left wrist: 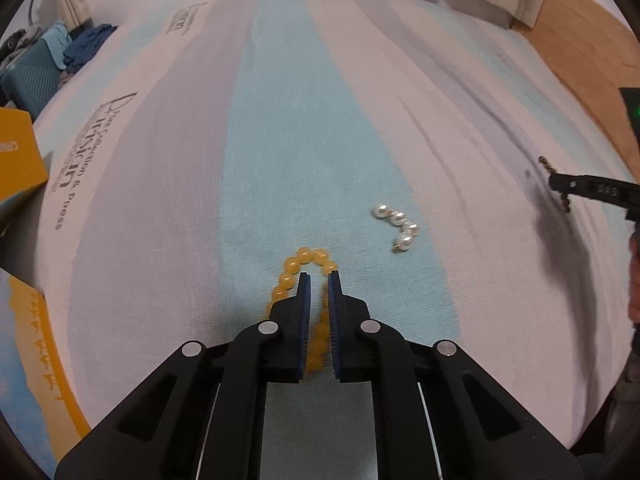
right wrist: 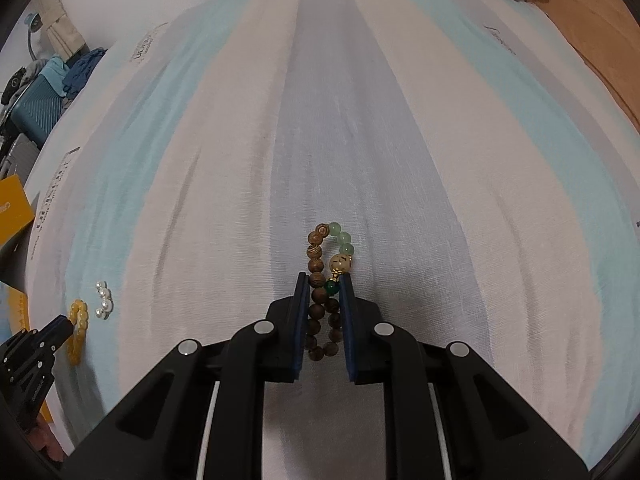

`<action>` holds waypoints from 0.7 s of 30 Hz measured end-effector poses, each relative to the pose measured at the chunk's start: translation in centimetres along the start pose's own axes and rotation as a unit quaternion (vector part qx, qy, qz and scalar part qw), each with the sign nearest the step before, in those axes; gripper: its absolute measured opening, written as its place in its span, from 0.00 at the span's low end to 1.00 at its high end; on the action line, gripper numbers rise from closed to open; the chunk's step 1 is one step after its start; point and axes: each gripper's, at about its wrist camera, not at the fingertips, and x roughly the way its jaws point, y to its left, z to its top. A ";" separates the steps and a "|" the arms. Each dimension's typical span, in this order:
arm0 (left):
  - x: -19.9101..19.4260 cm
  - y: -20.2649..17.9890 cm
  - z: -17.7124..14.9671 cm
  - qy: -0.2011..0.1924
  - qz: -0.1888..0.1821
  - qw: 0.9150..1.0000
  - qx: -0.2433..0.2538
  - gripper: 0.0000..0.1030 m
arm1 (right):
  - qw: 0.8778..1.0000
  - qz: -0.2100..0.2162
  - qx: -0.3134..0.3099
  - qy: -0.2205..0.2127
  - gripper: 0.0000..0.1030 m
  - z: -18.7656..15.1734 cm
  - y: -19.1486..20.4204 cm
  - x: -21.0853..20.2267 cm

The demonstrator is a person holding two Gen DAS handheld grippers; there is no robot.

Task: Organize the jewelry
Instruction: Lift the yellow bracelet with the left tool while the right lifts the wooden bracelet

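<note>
My left gripper (left wrist: 319, 276) is shut on a yellow bead bracelet (left wrist: 298, 260). Its loop curves past the fingertips and one strand runs between the blue pads, low over the striped cloth (left wrist: 280, 140). My right gripper (right wrist: 324, 276) is shut on a brown wooden bead bracelet (right wrist: 316, 256) that also has pale green beads, a cream bead and a dark green bead. The right wrist view shows the left gripper (right wrist: 67, 323) and the yellow bracelet (right wrist: 78, 316) at far left. At the right edge of the left wrist view is the right gripper (left wrist: 554, 182), with dark beads hanging from it. A short string of white pearls (left wrist: 396, 226) lies loose between the two.
An orange box (left wrist: 18, 160) stands at the cloth's left edge, with a yellow and blue printed sheet (left wrist: 32, 340) nearer me. A teal suitcase (left wrist: 32, 76) and piled clothes sit at the far left. Wooden floor (left wrist: 580, 52) shows at the right.
</note>
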 end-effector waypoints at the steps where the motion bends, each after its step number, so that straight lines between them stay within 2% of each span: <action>1: 0.4 -0.2 -0.1 0.008 0.007 1.000 0.009 0.11 | 1.000 -0.001 -0.001 0.001 0.14 -0.1 0.0 0.0; 2: 0.6 -0.2 -0.3 0.010 0.011 1.000 0.016 0.14 | 1.000 0.000 -0.002 0.002 0.14 -0.3 0.0 0.0; 3: 0.8 -0.3 -0.4 0.007 0.023 1.000 0.019 0.27 | 1.000 0.000 -0.003 0.003 0.14 -0.2 0.0 0.0; 4: 0.8 -0.4 -0.5 0.004 0.033 0.999 0.023 0.47 | 1.000 0.000 -0.003 0.003 0.14 -0.3 0.1 0.0; 6: 0.9 -0.4 -0.6 -0.002 0.055 0.998 0.029 0.70 | 1.000 0.001 -0.003 0.004 0.14 -0.1 0.2 -0.1; 9: 1.2 -0.2 -0.8 0.005 0.046 0.999 0.025 0.72 | 1.000 0.003 -0.006 0.005 0.14 0.1 0.3 -0.1; 10: 1.4 -0.2 -0.8 0.007 0.050 0.998 0.026 0.76 | 1.000 0.003 -0.006 0.005 0.14 0.3 0.4 0.1; 12: 2.0 -0.2 -1.1 0.013 0.058 0.998 0.031 0.78 | 1.000 0.004 -0.007 0.007 0.14 0.3 0.4 0.2; 15: 2.3 -0.1 -1.3 0.015 0.052 0.998 0.023 0.78 | 1.000 0.004 -0.010 0.007 0.14 0.5 0.5 0.2; 17: 2.2 0.1 -1.4 0.016 0.034 0.999 0.019 0.65 | 1.000 0.004 -0.010 0.007 0.14 0.5 0.5 0.2; 19: 2.1 0.1 -1.3 0.020 0.006 1.000 0.011 0.37 | 1.000 0.006 -0.010 0.006 0.14 0.5 0.4 0.1; 21: 2.1 0.5 -1.2 0.022 -0.001 1.000 0.014 0.20 | 1.000 0.006 -0.010 0.005 0.14 0.6 0.4 0.1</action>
